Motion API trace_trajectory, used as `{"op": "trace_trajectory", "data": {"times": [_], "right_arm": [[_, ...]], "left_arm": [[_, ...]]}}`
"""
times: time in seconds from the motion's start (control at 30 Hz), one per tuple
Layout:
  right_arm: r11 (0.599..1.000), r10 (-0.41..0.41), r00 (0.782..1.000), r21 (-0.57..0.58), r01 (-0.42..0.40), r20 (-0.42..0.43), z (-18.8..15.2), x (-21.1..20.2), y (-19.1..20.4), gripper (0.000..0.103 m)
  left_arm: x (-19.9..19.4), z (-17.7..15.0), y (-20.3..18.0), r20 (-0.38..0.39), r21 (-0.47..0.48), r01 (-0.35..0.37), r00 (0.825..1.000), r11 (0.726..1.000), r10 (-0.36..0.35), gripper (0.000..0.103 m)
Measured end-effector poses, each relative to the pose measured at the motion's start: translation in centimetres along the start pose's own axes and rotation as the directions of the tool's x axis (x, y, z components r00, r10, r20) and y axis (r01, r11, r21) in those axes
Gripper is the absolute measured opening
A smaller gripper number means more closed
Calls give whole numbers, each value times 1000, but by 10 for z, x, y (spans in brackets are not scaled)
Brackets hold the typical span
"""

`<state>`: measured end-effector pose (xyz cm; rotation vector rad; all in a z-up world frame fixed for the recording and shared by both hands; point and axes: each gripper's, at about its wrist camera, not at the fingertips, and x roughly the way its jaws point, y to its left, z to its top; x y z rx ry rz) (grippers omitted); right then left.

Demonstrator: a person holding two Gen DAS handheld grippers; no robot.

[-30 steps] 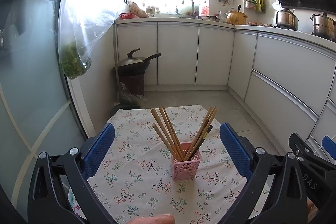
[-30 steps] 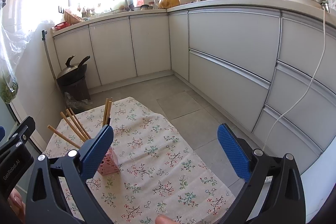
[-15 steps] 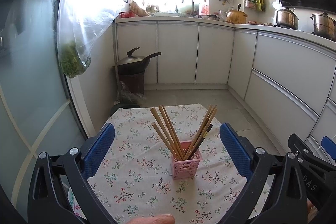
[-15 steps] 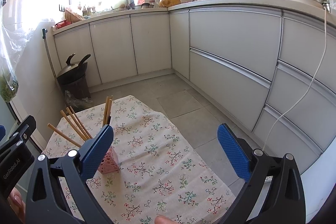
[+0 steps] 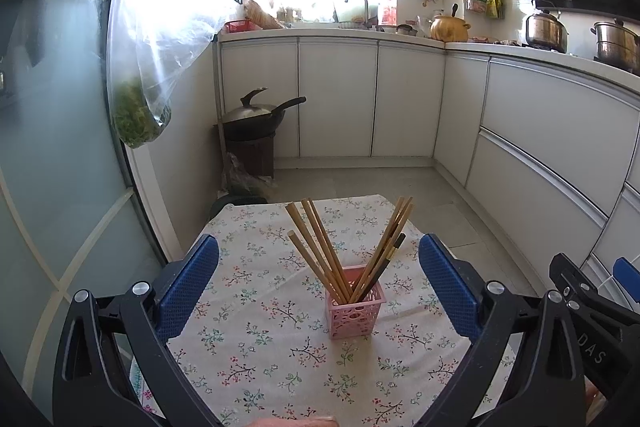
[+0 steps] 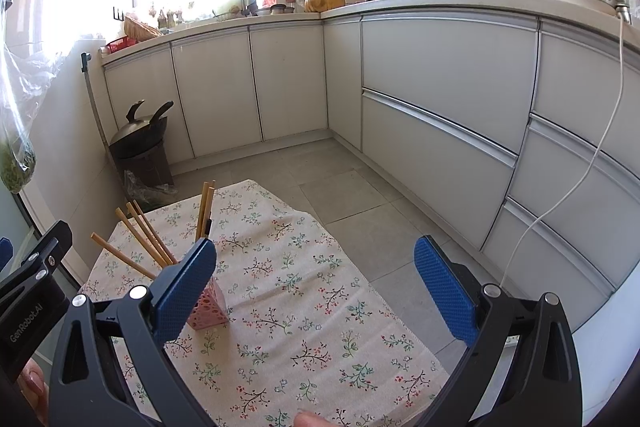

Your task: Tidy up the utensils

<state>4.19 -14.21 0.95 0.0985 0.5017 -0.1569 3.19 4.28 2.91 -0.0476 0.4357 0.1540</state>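
Both the left claw [image 5: 319, 281] and right claw [image 6: 315, 281] hang wide open, empty; the chopsticks [image 5: 320, 251], light, stiff, slippery, splay in a tippable pink holder [image 5: 354, 311] on the counter [image 5: 280, 355]; grip mid-shaft.

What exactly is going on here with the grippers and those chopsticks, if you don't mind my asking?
A person holds two handheld grippers over a small table covered with a floral tablecloth. The left gripper is open and faces a pink holder in which chopsticks stand fanned out in two bunches. The right gripper is open too, holds nothing, and points past the holder, which sits by its left finger. Neither gripper touches anything.
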Motion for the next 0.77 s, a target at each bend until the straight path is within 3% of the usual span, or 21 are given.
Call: {"op": "trace_trajectory", "data": {"times": [0.27, 0.43, 0.53, 0.63, 0.77], "right_arm": [[1000, 3, 1000, 2, -3, -6, 0, 0, -1, 97], [1000, 5, 1000, 7, -4, -16, 0, 2, -3, 97], [1000, 3, 1000, 8, -3, -13, 0, 2, -3, 97], [1000, 2, 1000, 13, -2, -10, 1, 2, -5, 97], [1000, 2, 1000, 20, -1, -10, 1, 2, -8, 97]], "left_arm": [[-1, -3, -5, 14, 36, 16, 1000, 999, -17, 95], [2, -4, -8, 7, 54, 35, 999, 998, -35, 84], [3, -3, -6, -1, 48, 50, 999, 998, -50, 86], [2, -1, -4, 0, 35, 54, 999, 998, -54, 96], [1, 0, -3, 2, 29, 47, 999, 998, -47, 96]]}}
